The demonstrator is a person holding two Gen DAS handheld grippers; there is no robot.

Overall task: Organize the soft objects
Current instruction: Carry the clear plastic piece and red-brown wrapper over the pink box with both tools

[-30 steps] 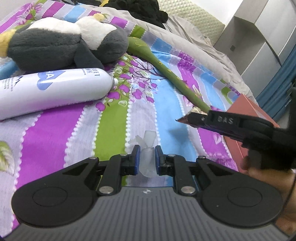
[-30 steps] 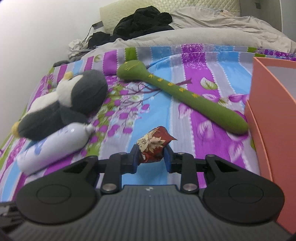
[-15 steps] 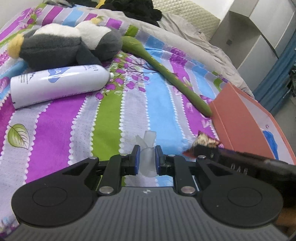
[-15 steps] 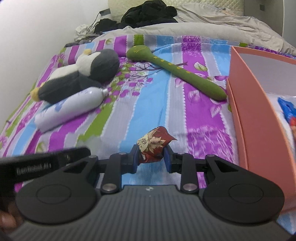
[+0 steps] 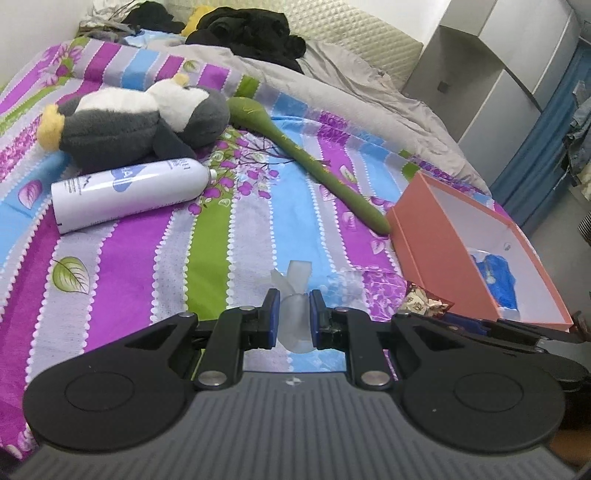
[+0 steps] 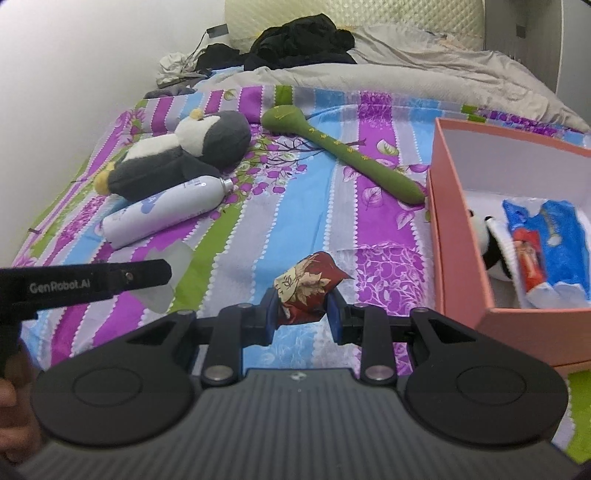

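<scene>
My left gripper (image 5: 292,314) is shut on a translucent soft piece (image 5: 295,299), held above the striped bedspread. My right gripper (image 6: 301,306) is shut on a red-brown leaf-print pouch (image 6: 306,286). In the left wrist view the pouch (image 5: 424,304) and the right gripper show at lower right. The left gripper (image 6: 92,282) with its translucent piece (image 6: 166,277) shows at the left of the right wrist view. A pink open box (image 6: 458,236) lies to the right, holding a panda toy (image 6: 484,240) and a blue packet (image 6: 554,236). A penguin plush (image 5: 136,122) lies farther back.
A white spray can (image 5: 129,190) lies beside the penguin. A long green plush stick (image 5: 317,166) reaches to the box's corner. A grey quilt (image 5: 351,85) and black clothes (image 5: 251,33) cover the bed's far end. White cabinets (image 5: 498,66) stand at the right.
Both grippers rose and drew back from the bed with their loads still held. The pink box came further into view, its contents now showing. The right gripper slid lower in the left view.
</scene>
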